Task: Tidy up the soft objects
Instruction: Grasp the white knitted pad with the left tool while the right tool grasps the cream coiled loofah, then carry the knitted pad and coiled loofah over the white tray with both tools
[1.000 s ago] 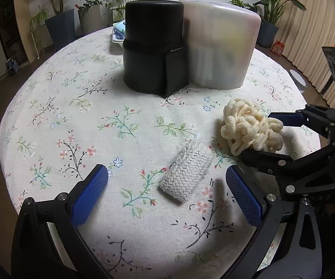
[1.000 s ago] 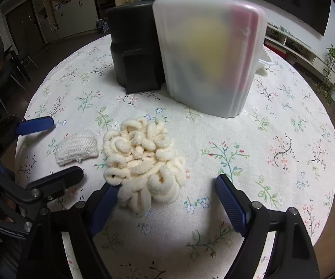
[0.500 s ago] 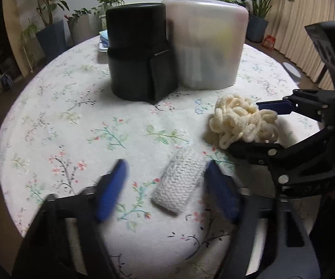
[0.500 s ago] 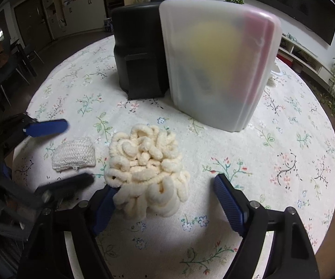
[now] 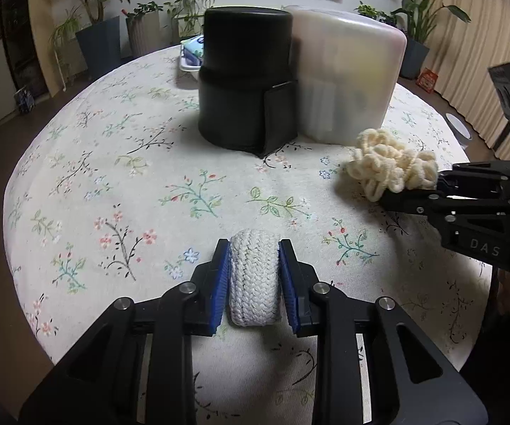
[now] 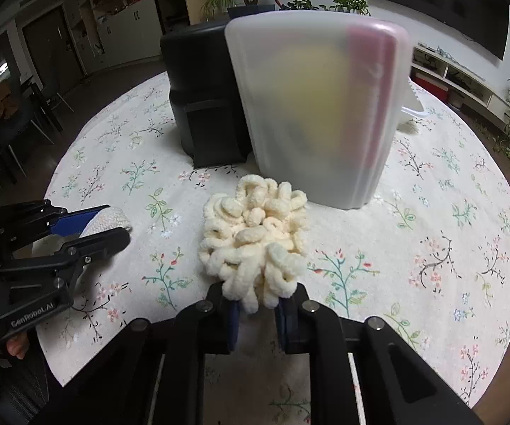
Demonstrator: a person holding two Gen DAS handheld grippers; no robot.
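Observation:
My left gripper [image 5: 253,276] is shut on a white knitted pad [image 5: 253,279], squeezed between its blue pads above the floral tablecloth. It shows at the left of the right wrist view [image 6: 108,220], inside the left gripper [image 6: 88,226]. My right gripper [image 6: 256,306] is shut on the near end of a cream loopy yarn bundle [image 6: 255,230]. In the left wrist view the bundle [image 5: 389,168] sticks out of the right gripper [image 5: 431,184] at the right.
A black round container [image 5: 246,81] and a frosted translucent bin [image 5: 347,78] stand side by side at the middle back of the round table [image 5: 78,177]. A small blue-and-white item [image 5: 193,55] lies behind them. Potted plants stand beyond the table.
Both grippers have closed: the left on the white knitted pad, the right on the yarn bundle. Both were open around them a second ago.

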